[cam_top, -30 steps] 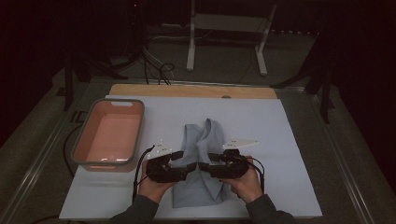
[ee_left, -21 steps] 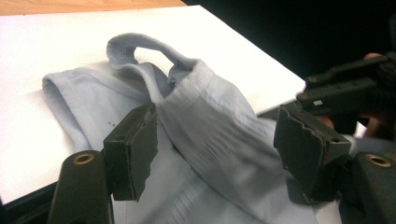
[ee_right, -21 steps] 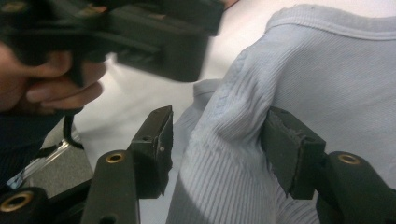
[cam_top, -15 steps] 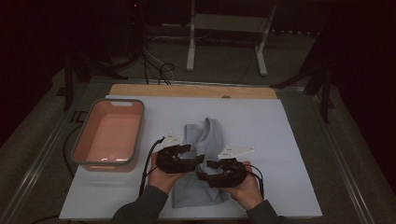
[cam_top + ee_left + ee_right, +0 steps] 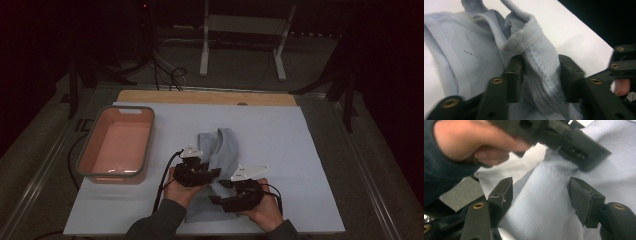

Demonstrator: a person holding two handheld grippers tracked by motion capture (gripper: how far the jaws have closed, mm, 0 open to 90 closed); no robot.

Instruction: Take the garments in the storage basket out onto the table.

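The light blue-grey garment lies crumpled on the white sheet near the person's side of the table, just right of the pink tub. The left gripper has just been closing, and its jaws now pinch a bunched fold with a ribbed hem between them. The right gripper has just been opening; its jaws stand apart over the cloth with fabric lying between them, but the pads do not press on it. In my judgement the risk is here: only one side is held, so a pull by the left hand could drag the whole garment crooked or undo the fold, and the thick bunch may slip out. The two grippers are also very near, so they could knock together. The tub looks empty; nothing lies in it.
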